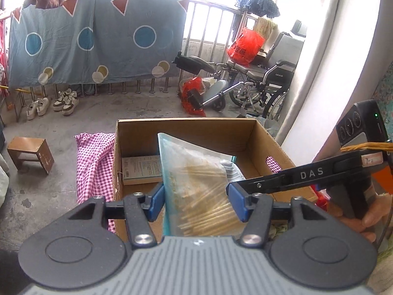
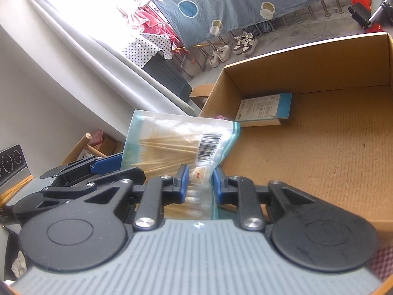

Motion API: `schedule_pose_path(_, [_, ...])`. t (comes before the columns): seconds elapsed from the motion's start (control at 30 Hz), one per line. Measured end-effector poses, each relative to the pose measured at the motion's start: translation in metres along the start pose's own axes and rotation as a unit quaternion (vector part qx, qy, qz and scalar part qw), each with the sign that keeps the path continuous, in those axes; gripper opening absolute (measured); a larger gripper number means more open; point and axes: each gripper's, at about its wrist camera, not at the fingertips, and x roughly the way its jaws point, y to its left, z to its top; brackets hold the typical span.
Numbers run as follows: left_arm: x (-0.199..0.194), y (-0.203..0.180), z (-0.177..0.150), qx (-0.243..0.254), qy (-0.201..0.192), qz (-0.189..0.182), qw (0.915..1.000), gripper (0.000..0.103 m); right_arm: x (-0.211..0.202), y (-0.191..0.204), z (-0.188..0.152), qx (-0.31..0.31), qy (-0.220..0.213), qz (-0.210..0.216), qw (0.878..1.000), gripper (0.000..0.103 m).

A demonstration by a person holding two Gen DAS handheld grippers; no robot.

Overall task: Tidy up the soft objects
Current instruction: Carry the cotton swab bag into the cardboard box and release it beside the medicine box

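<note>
A clear plastic bag of wooden-stick cotton swabs (image 1: 196, 184) hangs over an open cardboard box (image 1: 186, 123). My left gripper (image 1: 197, 201) has its blue pads against both sides of the bag, shut on it. In the right wrist view my right gripper (image 2: 200, 184) pinches the bag (image 2: 176, 147) near its barcode corner. One black finger of the right gripper (image 1: 282, 179) reaches in from the right in the left wrist view. A left gripper finger (image 2: 108, 164) touches the bag's left edge. A hand holds the right gripper's handle.
Inside the box (image 2: 307, 54) lies a small white and blue carton (image 2: 265, 109). A pink checked cloth (image 1: 95, 162) lies under the box on the concrete floor. A low stool (image 1: 30, 153), shoes (image 1: 54, 103) and a wheelchair (image 1: 265, 78) stand further off.
</note>
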Motion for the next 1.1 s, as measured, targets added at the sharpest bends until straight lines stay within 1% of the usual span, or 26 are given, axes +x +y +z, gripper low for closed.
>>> schedule_pose_path(0.07, [0.026, 0.006, 0.011, -0.002, 0.016, -0.003, 0.9999, 0.057, 0.012, -0.020, 0.021, 0.022, 0.013, -0.003, 1.000, 0.020])
schedule_pose_path(0.1, [0.040, 0.008, 0.015, -0.003, 0.023, -0.003, 0.9997, 0.059, 0.018, -0.029, 0.030, 0.033, 0.018, -0.007, 0.999, 0.020])
schedule_pose_path(0.17, [0.068, 0.016, 0.019, -0.007, 0.043, 0.003, 0.9991, 0.071, 0.033, -0.048, 0.046, 0.049, 0.032, -0.016, 0.998, 0.020])
schedule_pose_path(0.2, [0.083, 0.023, 0.019, -0.011, 0.054, 0.019, 0.9983, 0.082, 0.041, -0.059, 0.052, 0.059, 0.038, -0.022, 0.997, 0.022])
schedule_pose_path(0.23, [0.092, 0.026, 0.019, -0.015, 0.060, 0.033, 0.9976, 0.084, 0.054, -0.072, 0.058, 0.071, 0.050, -0.031, 0.996, 0.022])
schedule_pose_path(0.27, [0.103, 0.032, 0.017, -0.018, 0.065, 0.054, 0.9963, 0.084, 0.066, -0.083, 0.061, 0.080, 0.066, -0.039, 0.994, 0.022])
schedule_pose_path(0.3, [0.107, 0.035, 0.016, -0.021, 0.068, 0.060, 0.9956, 0.084, 0.077, -0.095, 0.063, 0.095, 0.077, -0.047, 0.991, 0.022])
schedule_pose_path(0.33, [0.109, 0.040, 0.014, -0.028, 0.070, 0.060, 0.9954, 0.084, 0.088, -0.105, 0.064, 0.105, 0.092, -0.058, 0.989, 0.022])
schedule_pose_path(0.37, [0.106, 0.047, 0.010, -0.041, 0.069, 0.051, 0.9955, 0.084, 0.104, -0.118, 0.063, 0.116, 0.115, -0.068, 0.984, 0.022])
schedule_pose_path(0.4, [0.100, 0.053, 0.007, -0.051, 0.066, 0.041, 0.9957, 0.084, 0.112, -0.127, 0.062, 0.129, 0.126, -0.080, 0.980, 0.022])
schedule_pose_path(0.43, [0.094, 0.056, 0.004, -0.054, 0.062, 0.038, 0.9959, 0.084, 0.123, -0.135, 0.061, 0.133, 0.141, -0.095, 0.976, 0.022])
schedule_pose_path(0.53, [0.070, 0.063, -0.009, -0.055, 0.045, 0.055, 0.9959, 0.085, 0.141, -0.148, 0.059, 0.137, 0.171, -0.129, 0.967, 0.023])
schedule_pose_path(0.6, [0.054, 0.068, -0.019, -0.058, 0.036, 0.063, 0.9957, 0.087, 0.149, -0.150, 0.055, 0.135, 0.192, -0.138, 0.962, 0.028])
schedule_pose_path(0.73, [0.023, 0.076, -0.041, -0.081, 0.019, 0.061, 0.9947, 0.087, 0.170, -0.136, 0.046, 0.128, 0.239, -0.143, 0.952, 0.030])
schedule_pose_path(0.8, [0.012, 0.080, -0.050, -0.092, 0.011, 0.065, 0.9936, 0.087, 0.177, -0.128, 0.047, 0.129, 0.247, -0.139, 0.950, 0.032])
schedule_pose_path(0.97, [-0.002, 0.091, -0.069, -0.117, 0.001, 0.072, 0.9905, 0.087, 0.197, -0.113, 0.050, 0.149, 0.245, -0.132, 0.949, 0.032])
schedule_pose_path(1.1, [-0.003, 0.098, -0.077, -0.129, -0.001, 0.075, 0.9887, 0.087, 0.207, -0.101, 0.054, 0.143, 0.230, -0.139, 0.953, 0.032])
